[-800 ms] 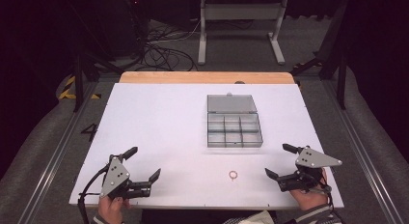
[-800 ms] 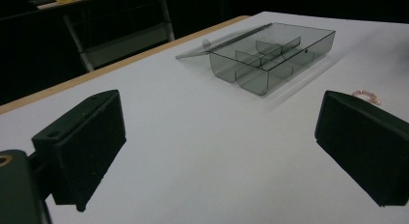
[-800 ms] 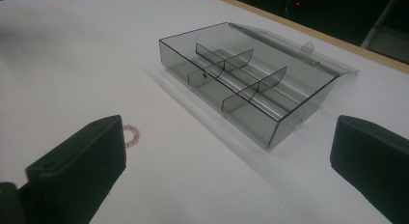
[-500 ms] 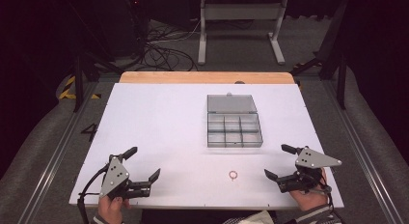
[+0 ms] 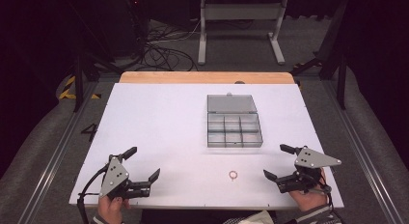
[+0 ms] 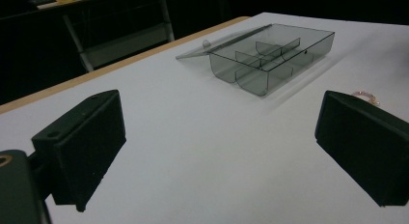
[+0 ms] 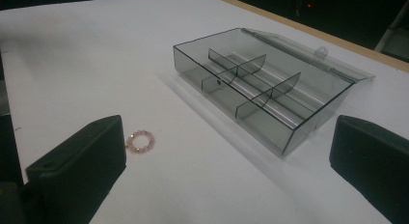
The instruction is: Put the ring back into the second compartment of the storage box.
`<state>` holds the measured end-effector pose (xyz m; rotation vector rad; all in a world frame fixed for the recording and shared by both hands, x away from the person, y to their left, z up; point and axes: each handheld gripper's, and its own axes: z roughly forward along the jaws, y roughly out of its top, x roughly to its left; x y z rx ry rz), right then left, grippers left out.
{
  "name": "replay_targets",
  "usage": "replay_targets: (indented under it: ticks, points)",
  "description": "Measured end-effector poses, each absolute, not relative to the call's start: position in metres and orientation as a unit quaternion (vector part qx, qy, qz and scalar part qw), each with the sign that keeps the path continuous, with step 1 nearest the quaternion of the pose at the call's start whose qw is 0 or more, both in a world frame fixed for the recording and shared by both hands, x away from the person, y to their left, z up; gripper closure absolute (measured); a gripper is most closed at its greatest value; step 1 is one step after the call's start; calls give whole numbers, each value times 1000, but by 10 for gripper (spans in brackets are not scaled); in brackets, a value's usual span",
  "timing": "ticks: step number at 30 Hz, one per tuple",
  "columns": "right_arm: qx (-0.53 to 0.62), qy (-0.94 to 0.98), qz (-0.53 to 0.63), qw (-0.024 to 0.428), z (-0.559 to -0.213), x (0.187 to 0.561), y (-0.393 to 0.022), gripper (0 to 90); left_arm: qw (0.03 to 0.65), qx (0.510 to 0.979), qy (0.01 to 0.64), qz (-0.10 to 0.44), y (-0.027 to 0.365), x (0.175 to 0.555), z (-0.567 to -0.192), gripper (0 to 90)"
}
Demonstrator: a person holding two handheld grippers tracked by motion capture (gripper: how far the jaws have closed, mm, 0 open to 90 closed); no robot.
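A smoky clear compartment box (image 5: 234,129) (image 6: 270,57) (image 7: 263,83) lies open on the white table (image 5: 159,127), its lid (image 5: 231,103) folded flat behind it. A small pink bead ring (image 5: 233,175) (image 7: 140,141) (image 6: 365,96) rests in front of the box. My left gripper (image 5: 143,163) (image 6: 219,147) stands open near the front left corner, empty. Near the front right edge my right gripper (image 5: 280,162) (image 7: 231,166) is open and empty, with the ring beside its left jaw in the right gripper view.
A wooden strip (image 5: 207,77) borders the table's far edge. Beyond it are a white metal stand (image 5: 238,21) and cables (image 5: 159,45) on the dark floor. Rails (image 5: 53,151) run along both sides of the table.
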<state>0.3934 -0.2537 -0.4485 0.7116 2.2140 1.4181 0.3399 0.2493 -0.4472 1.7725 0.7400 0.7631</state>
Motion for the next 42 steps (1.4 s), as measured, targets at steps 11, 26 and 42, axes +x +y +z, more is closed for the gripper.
replay_targets:
  ticks: [11,26,42]
  points:
    - [246,806,502,196,-440,399,-241,1,511,739,308,314,249,339,-447,43]
    - [225,816,501,180,-431,409,-215,1,507,742,303,316,248,340,-447,43]
    - [203,825,502,164,-426,418,-188,1,509,743,305,311,247,340,-448,43]
